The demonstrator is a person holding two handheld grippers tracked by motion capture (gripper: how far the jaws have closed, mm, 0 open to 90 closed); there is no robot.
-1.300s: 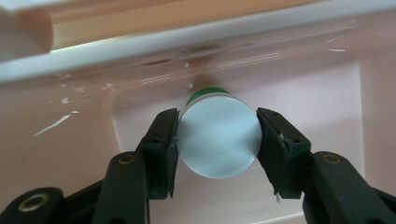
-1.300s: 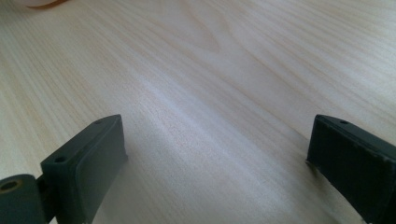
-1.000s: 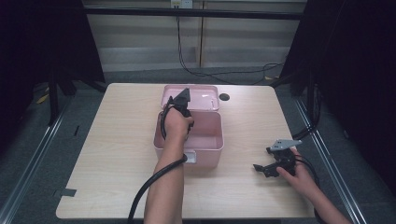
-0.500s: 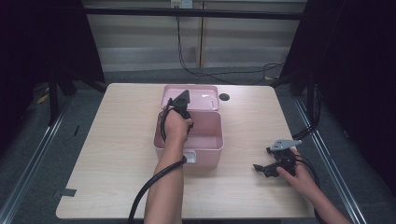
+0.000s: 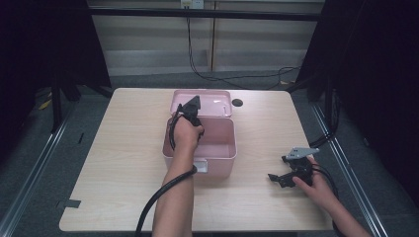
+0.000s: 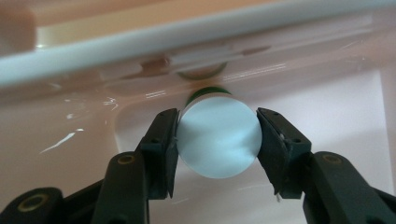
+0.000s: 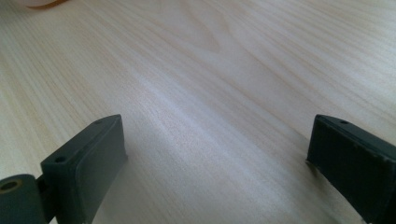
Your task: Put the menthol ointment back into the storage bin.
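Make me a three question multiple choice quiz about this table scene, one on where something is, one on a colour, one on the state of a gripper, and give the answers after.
1. Where is the left gripper?
A. over the open pink box
B. resting on the table at the right
C. off the table

2. What colour is the box?
A. blue
B. pink
C. black

3. How is the right gripper?
A. shut on a cap
B. open, with nothing between its jaws
C. shut on a cable

Answers: 1 A, the high view shows it reaching into the box. 2 B, both body and lid are pink. 3 B, its own view shows bare table between wide-apart jaws.
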